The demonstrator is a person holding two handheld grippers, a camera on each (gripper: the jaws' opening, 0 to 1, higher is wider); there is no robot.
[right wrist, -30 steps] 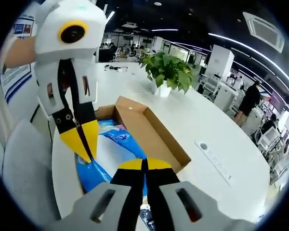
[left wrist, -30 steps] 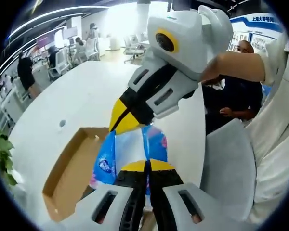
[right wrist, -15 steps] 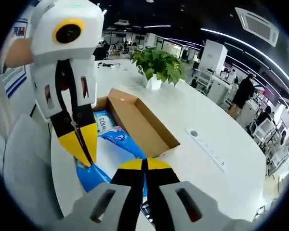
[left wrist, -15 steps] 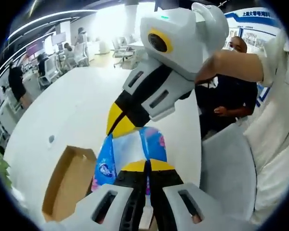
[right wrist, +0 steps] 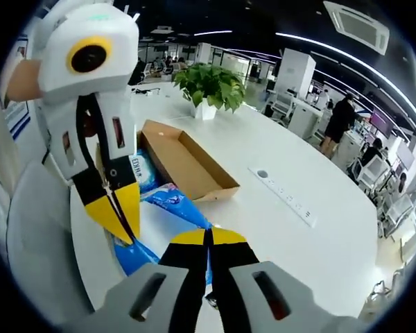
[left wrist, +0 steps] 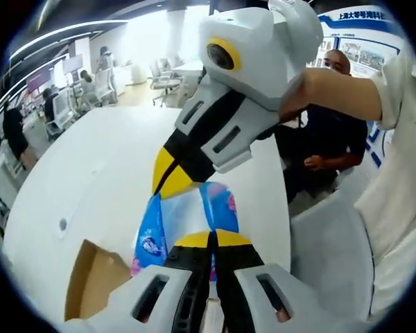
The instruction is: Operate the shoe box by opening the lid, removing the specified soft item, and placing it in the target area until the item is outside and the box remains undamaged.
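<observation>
Blue-and-white plastic, a soft crinkled pack with pink print (left wrist: 194,215), hangs between my two grippers above the white table (left wrist: 104,166). In the left gripper view, my left gripper (left wrist: 211,239) has its yellow-tipped jaws pressed together on the near edge of the pack, while the right gripper (left wrist: 168,179), entering from the right and carried by a hand (left wrist: 319,94), pinches the far edge with its jaws likewise together. In the right gripper view, the right gripper (right wrist: 209,236) is closed on the pack (right wrist: 173,208), and the left gripper (right wrist: 121,220) grips it at the left. The open brown cardboard shoe box (right wrist: 184,163) lies on the table (right wrist: 298,236) just beyond the pack, a second blue-and-white pack (right wrist: 142,170) lying at its left. A green potted plant (right wrist: 208,87) stands farther off, and a white power strip (right wrist: 284,198) lies to the right of the box. In the left gripper view, the box (left wrist: 90,288) sits at lower left.
</observation>
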